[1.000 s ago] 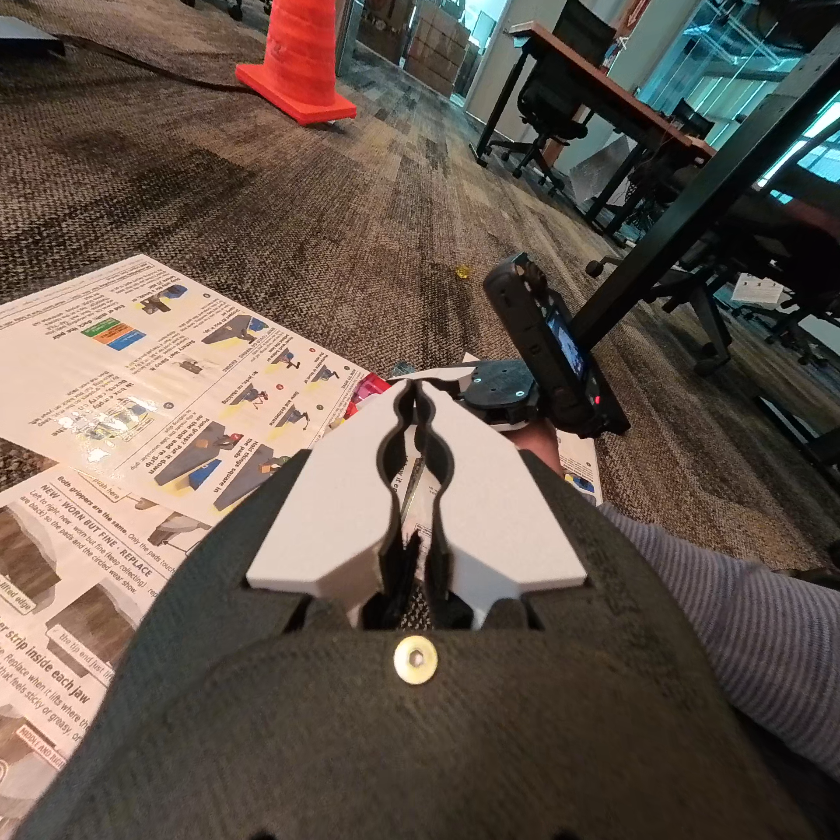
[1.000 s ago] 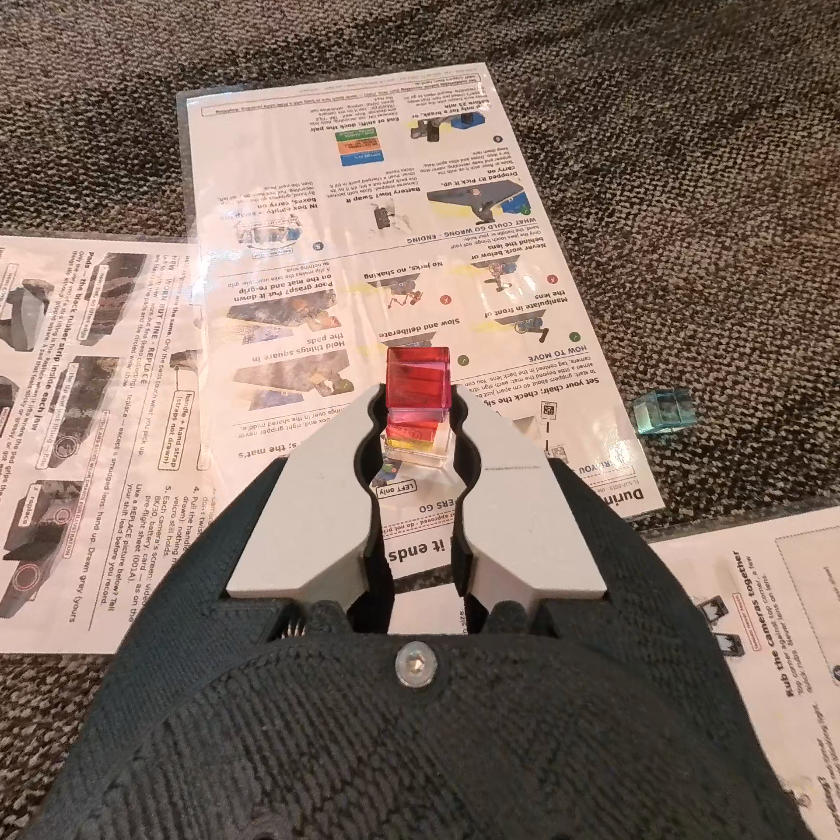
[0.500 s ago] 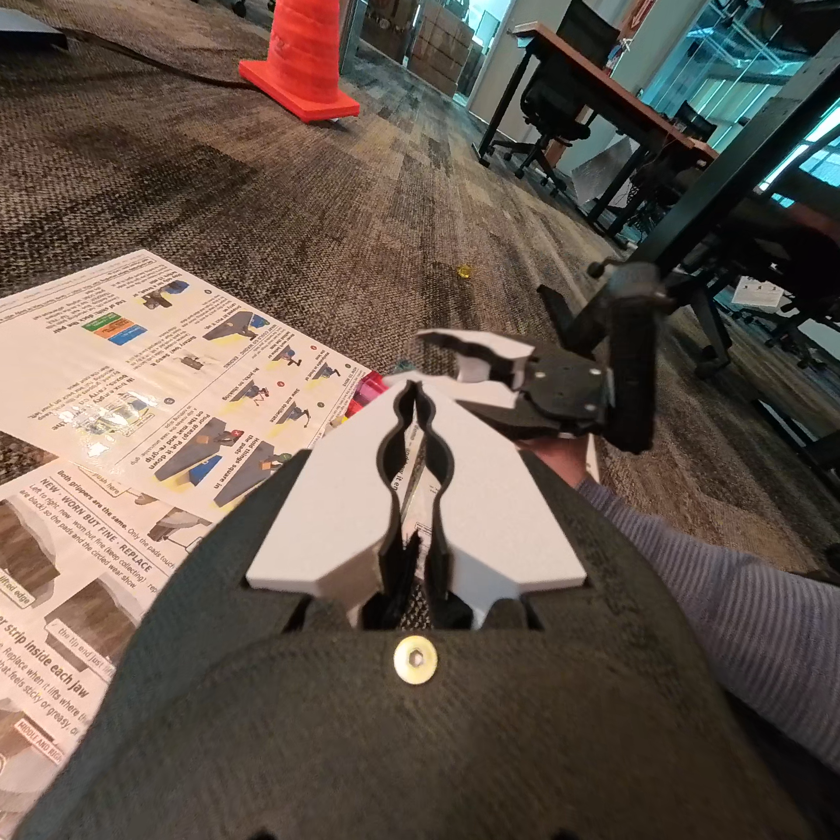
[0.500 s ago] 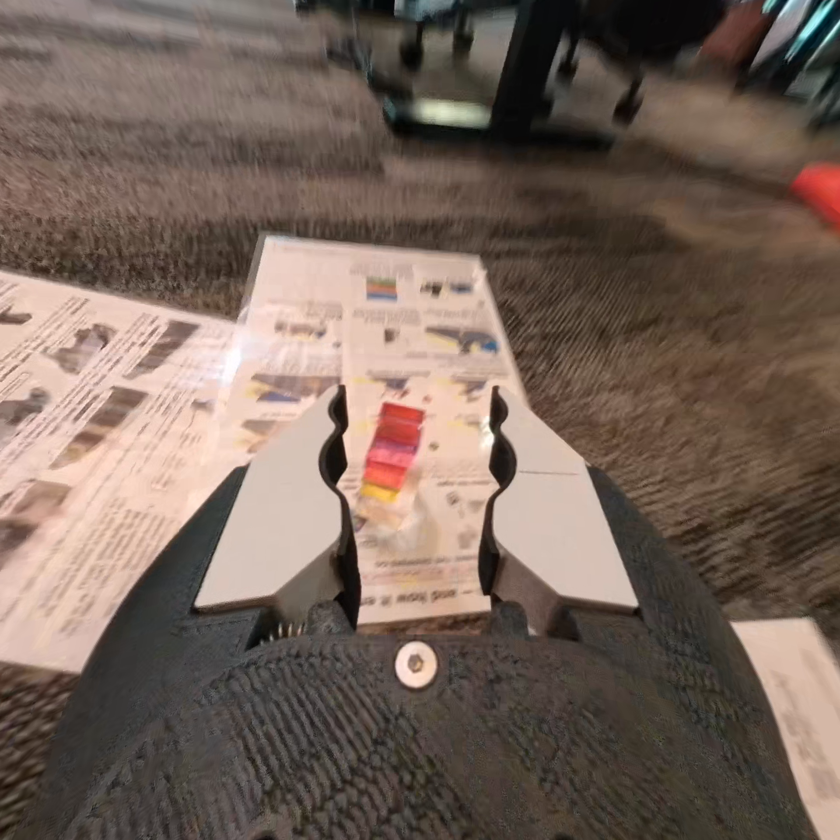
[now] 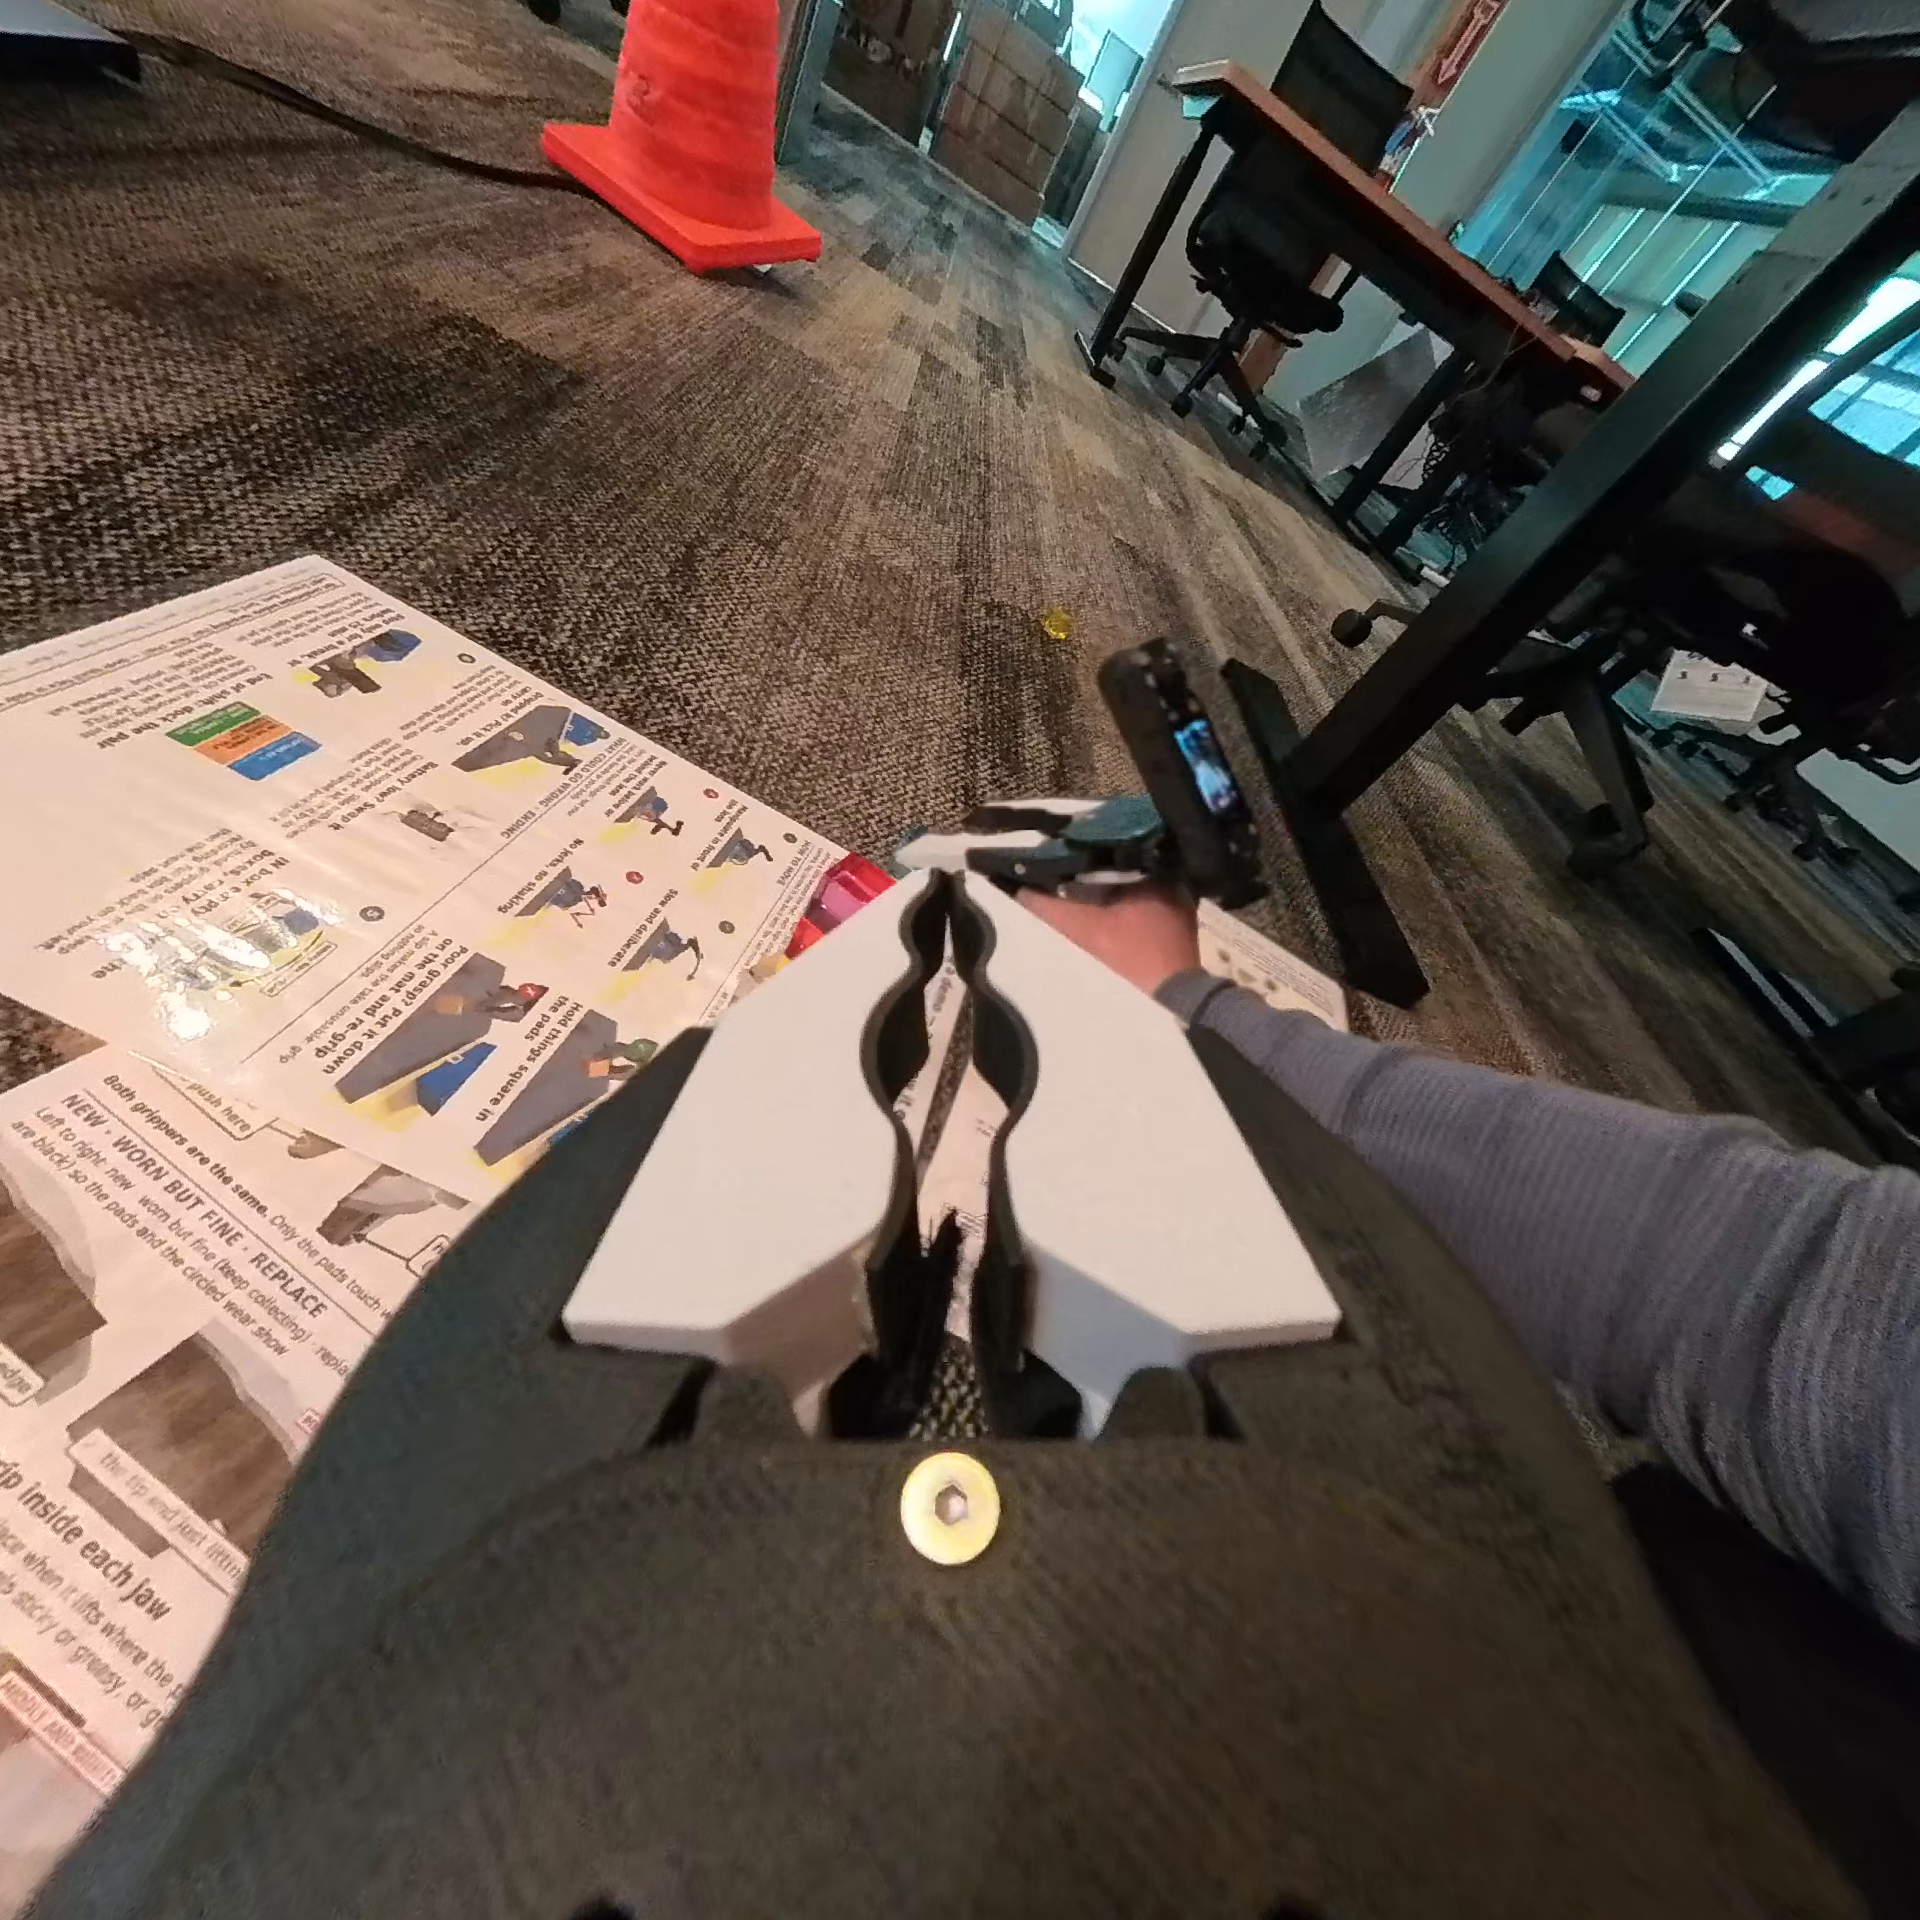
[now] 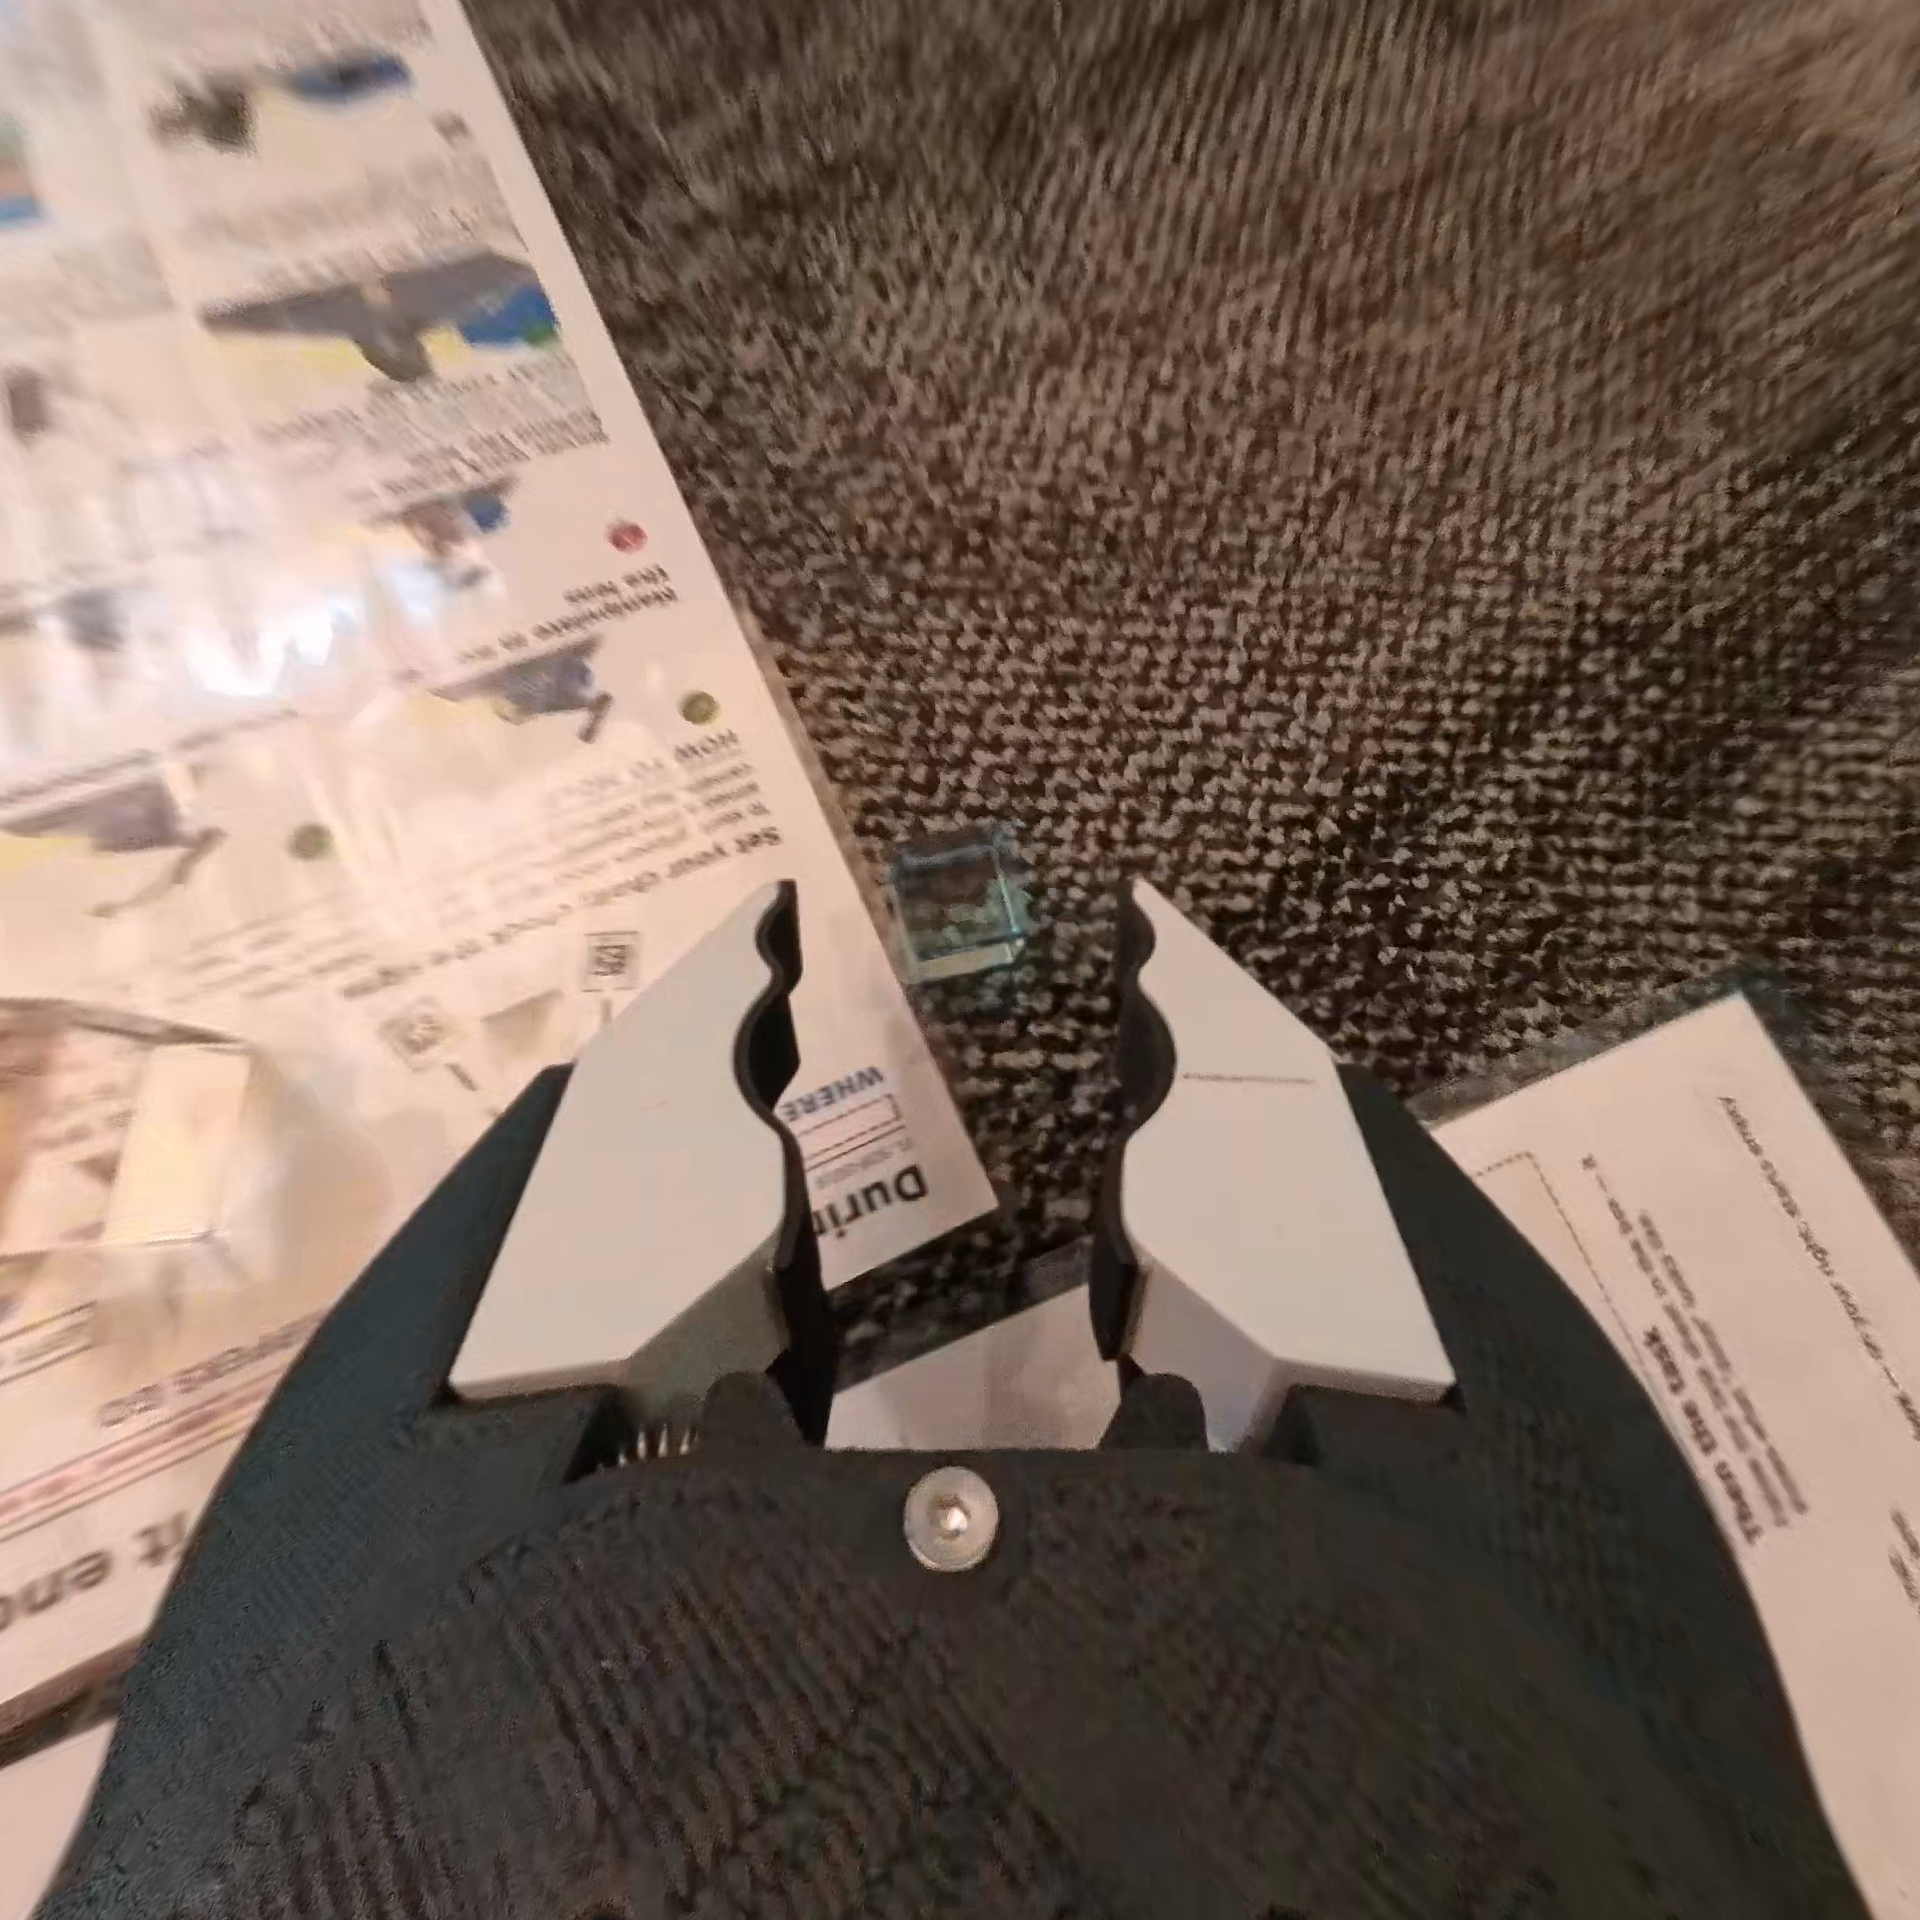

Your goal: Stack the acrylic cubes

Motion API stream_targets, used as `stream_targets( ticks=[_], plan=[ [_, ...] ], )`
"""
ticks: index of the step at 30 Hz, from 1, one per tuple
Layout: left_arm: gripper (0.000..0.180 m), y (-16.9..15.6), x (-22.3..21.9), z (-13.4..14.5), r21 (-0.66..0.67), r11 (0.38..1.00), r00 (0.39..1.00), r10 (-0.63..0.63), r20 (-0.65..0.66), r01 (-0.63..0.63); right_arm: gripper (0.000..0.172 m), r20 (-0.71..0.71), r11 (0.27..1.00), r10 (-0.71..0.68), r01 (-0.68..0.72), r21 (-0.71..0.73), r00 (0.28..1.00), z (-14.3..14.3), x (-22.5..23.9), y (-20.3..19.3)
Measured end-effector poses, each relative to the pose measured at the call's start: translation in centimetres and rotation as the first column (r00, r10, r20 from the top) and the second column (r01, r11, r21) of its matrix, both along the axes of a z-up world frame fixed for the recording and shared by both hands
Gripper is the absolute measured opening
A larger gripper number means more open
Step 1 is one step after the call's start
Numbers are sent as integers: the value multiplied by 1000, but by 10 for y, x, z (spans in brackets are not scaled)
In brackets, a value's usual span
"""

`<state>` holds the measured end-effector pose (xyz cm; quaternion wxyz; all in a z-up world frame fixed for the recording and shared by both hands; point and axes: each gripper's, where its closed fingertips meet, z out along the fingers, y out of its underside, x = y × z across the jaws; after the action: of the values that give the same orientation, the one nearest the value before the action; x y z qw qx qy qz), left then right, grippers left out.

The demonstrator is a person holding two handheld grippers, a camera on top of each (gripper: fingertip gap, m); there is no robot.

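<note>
Carpet [image 6: 1351, 520]: clear blue cube [image 6: 961, 914] sits squarely before right tool [image 6: 961, 914].

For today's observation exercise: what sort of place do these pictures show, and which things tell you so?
Most likely an open-plan office, seen from floor level: patterned grey carpet, a wood-topped desk with black swivel chairs, and glass partitions behind.

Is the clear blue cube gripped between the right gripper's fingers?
No: the right gripper stands open, and the cube lies on the carpet ahead, untouched.
</note>
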<state>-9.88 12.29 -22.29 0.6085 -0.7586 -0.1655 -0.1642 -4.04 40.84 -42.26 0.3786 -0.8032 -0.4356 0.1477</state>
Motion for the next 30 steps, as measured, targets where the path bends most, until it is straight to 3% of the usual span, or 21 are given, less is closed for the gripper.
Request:
stream_targets(
  ticks=[3, 6, 8, 11, 15, 18, 22, 25, 28, 30],
  plan=[
    [0, 3, 1, -2, -3, 1000, 1000, -10, 28, 10, 52, 77, 998, -5, 10, -60, 997, -25, 8, 7],
    [0, 6, -2, -8, -33, 999, 999, -8, -35, 7, 43, 5, 997, 11, -11, -77, 1000, -20, 2, 9],
    [0, 7, -2, -8, -40, 999, 998, -11, -59, 8, 28, 31, 996, 51, -49, -81, 998, -22, 0, 6],
    [0, 7, -1, -9, -37, 999, 999, -14, -53, 12, 25, 58, 996, 71, -67, -65, 996, -17, 1, -2],
    [0, 5, -3, -6, -25, 1000, 999, 0, -37, -1, 25, -7, 995, 54, -55, -80, 999, 12, -6, -26],
    [0, 3, -4, -3, -10, 1000, 1000, 6, -14, -6, 25, -122, 991, -4, -13, -136, 993, 52, -14, -52],
    [0, 0, -2, 1, 2, 1000, 1000, 8, -4, -8, 25, -282, 954, -57, -31, -298, 958, 98, -29, -105],
    [0, -4, -6, 7, 20, 999, 1000, 25, 3, -25, 25, -315, 948, -7, -94, -304, 949, 112, -36, -144],
    [0, -8, -12, 12, 44, 998, 999, 45, 30, -47, 25, -258, 975, 65, -116, -188, 964, 109, -36, -154],
    [0, -10, -15, 13, 51, 997, 998, 55, 42, -58, 25, -239, 971, 98, -146, -190, 966, 106, -42, -157]
  ],
)
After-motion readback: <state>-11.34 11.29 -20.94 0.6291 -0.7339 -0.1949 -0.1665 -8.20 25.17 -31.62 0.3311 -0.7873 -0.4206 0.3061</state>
